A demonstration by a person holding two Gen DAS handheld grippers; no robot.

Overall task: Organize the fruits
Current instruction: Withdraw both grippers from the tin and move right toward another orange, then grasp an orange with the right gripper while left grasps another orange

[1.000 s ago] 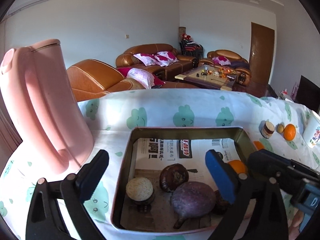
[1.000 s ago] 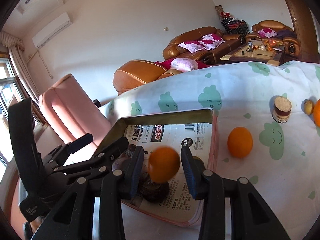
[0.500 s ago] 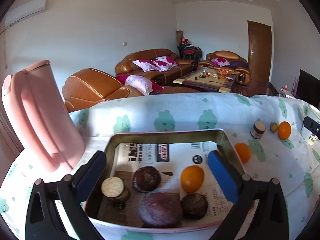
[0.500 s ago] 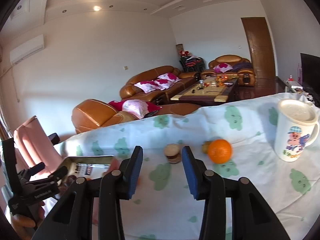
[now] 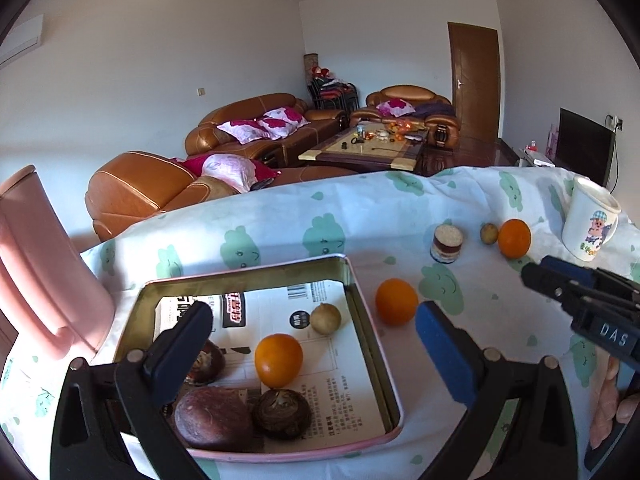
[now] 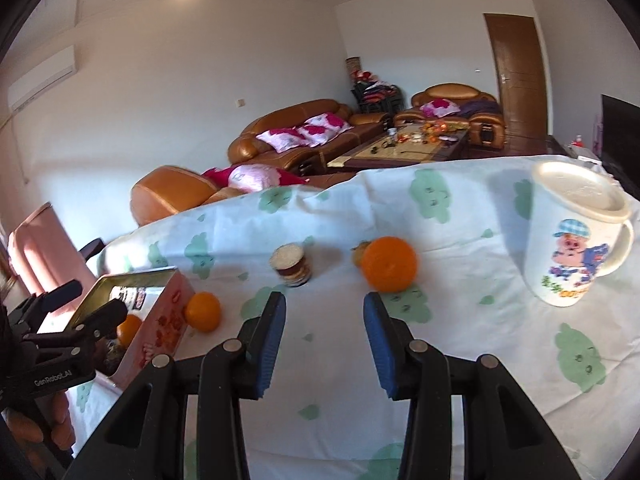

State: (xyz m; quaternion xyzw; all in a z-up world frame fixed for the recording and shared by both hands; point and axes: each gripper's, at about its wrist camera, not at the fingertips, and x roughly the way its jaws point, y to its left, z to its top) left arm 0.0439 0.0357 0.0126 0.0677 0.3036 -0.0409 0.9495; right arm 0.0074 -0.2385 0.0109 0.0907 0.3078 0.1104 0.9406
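Tin's (image 5: 360,300) dark fruit (image 5: 214,418) shows only from left wrist

Home living room: leather sofas (image 5: 256,128)

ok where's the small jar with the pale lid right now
The small jar stands upright on the cloud-print tablecloth, ahead of the right gripper, between the tin and the orange near the mug.

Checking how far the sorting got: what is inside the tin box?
The tin box, lined with newspaper, holds an orange, a small pale fruit and three dark fruits. The left claw hides part of its left side.
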